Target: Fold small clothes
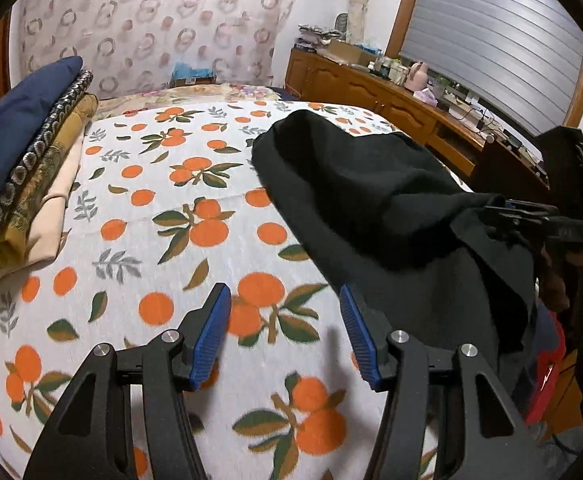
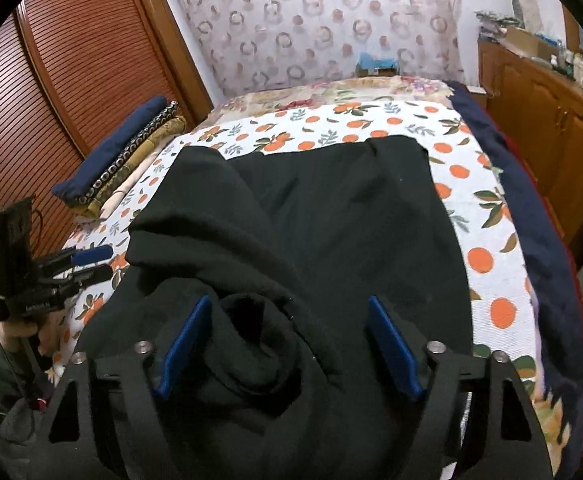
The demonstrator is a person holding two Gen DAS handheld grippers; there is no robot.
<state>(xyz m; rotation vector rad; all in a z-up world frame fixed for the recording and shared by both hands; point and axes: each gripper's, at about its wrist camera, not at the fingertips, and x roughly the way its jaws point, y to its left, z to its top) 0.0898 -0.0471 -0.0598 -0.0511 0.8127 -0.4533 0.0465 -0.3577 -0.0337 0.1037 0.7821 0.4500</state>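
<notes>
A black garment (image 2: 323, 216) lies rumpled on the orange-print bedspread (image 2: 487, 220); it also shows in the left wrist view (image 1: 371, 188), draped over the bed's right side. My right gripper (image 2: 289, 340) is open, its blue pads on either side of a bunched fold of the garment without closing on it. In the left wrist view the right gripper (image 1: 503, 214) sits at the garment's right edge. My left gripper (image 1: 285, 332) is open and empty above the bedspread (image 1: 163, 216), left of the garment. It shows at the left in the right wrist view (image 2: 91, 262).
A stack of folded clothes (image 1: 23, 168) lies at the bed's left side, also in the right wrist view (image 2: 123, 156). A wooden cabinet (image 1: 391, 96) with clutter runs along the right. A louvred wooden wardrobe (image 2: 71, 80) stands left. A patterned curtain (image 2: 323, 20) hangs behind.
</notes>
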